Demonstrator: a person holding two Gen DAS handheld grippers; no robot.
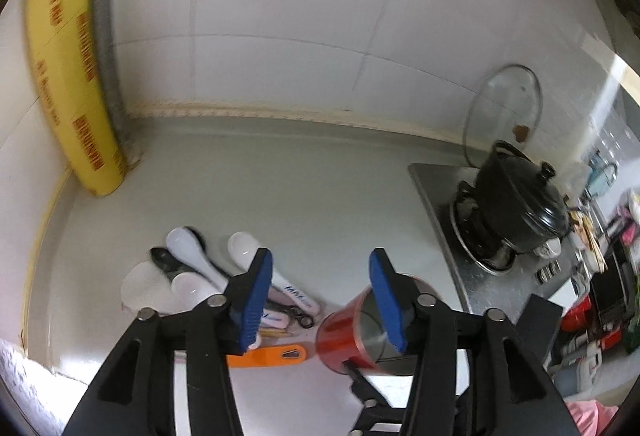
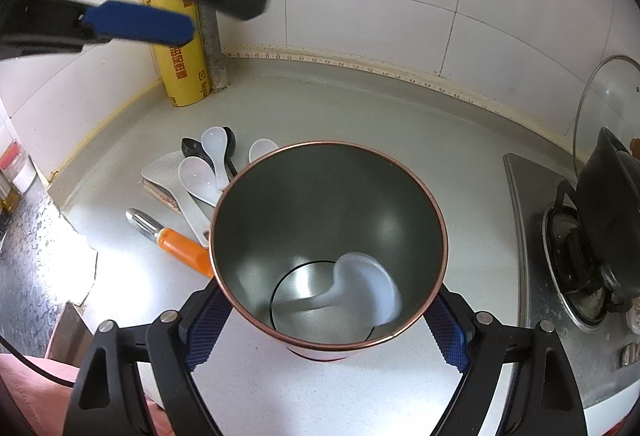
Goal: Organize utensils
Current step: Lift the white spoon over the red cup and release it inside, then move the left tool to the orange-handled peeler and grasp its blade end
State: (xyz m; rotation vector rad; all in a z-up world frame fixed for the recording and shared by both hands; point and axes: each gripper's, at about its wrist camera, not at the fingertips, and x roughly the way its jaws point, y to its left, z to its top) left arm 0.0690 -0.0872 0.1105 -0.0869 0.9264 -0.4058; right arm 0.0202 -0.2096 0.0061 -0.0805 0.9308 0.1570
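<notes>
- Right tool [image 2: 326,336] clamps red canister [image 2: 328,248]; one white spoon [image 2: 360,292] inside.
- Left tool [image 1: 320,300] parted, empty, above the surface [image 1: 320,196].
- Spoon pile [image 2: 208,172] beside canister.

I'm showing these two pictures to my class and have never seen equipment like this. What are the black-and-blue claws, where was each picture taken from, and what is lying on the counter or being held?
The claws are hand-held grippers, one in each of a person's hands, each with a camera looking along its fingers. The left view shows the left gripper open and empty above the counter. The right view shows the right gripper clamped on a metal can with one white spoon inside. On the counter lie more spoons, white and black, an orange-handled peeler and a yellow roll. To the right, a black pot sits on a stove.
</notes>
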